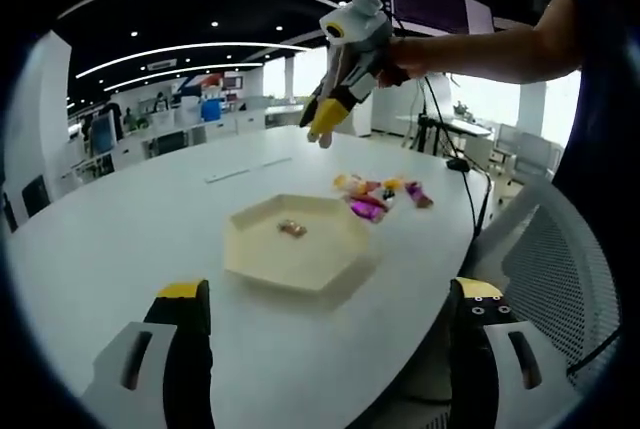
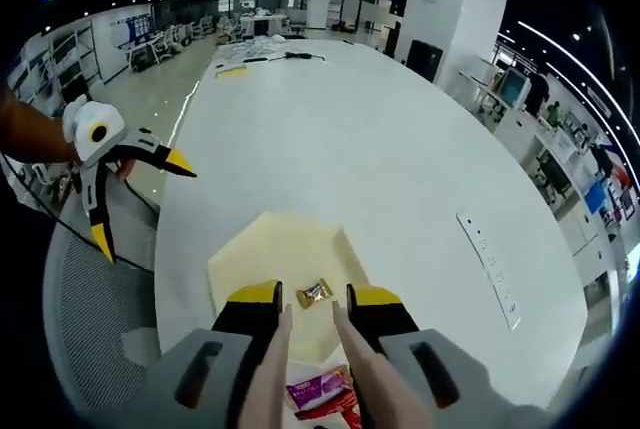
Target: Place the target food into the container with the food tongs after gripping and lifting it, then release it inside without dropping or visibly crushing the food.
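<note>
A cream hexagonal tray (image 1: 330, 261) (image 2: 250, 254) lies on the white table, with one small brown-wrapped candy (image 1: 292, 228) (image 2: 315, 294) inside it. Beside the tray is a small pile of purple, yellow and red wrapped candies (image 1: 380, 197) (image 2: 320, 389). My right gripper (image 2: 315, 301) (image 1: 322, 129) hangs well above the tray's far side, shut on beige food tongs (image 2: 275, 359). The tong tips are slightly apart and hold nothing. My left gripper (image 1: 330, 289) (image 2: 145, 207) stands wide open off the table's edge, near the tray.
A grey mesh chair (image 1: 570, 279) (image 2: 90, 309) stands at the table's edge by the left gripper. A flush socket strip (image 2: 490, 259) (image 1: 245, 171) is set in the tabletop beyond the tray. Cables (image 1: 465, 164) lie near the candy pile.
</note>
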### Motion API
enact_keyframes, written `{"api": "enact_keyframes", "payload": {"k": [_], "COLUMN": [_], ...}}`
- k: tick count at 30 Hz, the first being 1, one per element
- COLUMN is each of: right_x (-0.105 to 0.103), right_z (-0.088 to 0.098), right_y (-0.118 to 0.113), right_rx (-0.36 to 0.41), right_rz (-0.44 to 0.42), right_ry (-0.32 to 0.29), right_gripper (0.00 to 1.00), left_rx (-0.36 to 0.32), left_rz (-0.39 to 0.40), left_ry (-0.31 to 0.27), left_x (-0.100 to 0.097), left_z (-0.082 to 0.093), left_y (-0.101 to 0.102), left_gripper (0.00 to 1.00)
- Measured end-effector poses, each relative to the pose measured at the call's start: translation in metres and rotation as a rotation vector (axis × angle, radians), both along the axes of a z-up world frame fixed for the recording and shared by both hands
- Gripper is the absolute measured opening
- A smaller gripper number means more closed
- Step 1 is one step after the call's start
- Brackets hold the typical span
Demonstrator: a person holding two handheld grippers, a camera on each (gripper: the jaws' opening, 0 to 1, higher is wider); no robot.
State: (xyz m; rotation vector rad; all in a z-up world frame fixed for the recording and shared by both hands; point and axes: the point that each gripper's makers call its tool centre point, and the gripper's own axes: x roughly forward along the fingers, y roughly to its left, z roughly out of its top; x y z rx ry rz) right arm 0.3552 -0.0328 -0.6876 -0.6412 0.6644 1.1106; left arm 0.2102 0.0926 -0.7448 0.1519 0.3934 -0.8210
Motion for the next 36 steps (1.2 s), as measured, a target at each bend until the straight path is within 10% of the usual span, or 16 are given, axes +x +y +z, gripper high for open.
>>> {"api": "enact_keyframes", "payload": {"k": [36], "right_x": [0.004], "right_z": [-0.024], "right_y": [-0.086], "right_rx": [-0.001], "right_rz": [-0.265], "right_ry": [0.029], "right_gripper": [0.25], "left_rx": [0.004], "left_rz": [0.005], "left_ry": [0.000], "left_x": [0.002], "left_z": [-0.001], "left_y": [0.001], "left_gripper": [0.97]}}
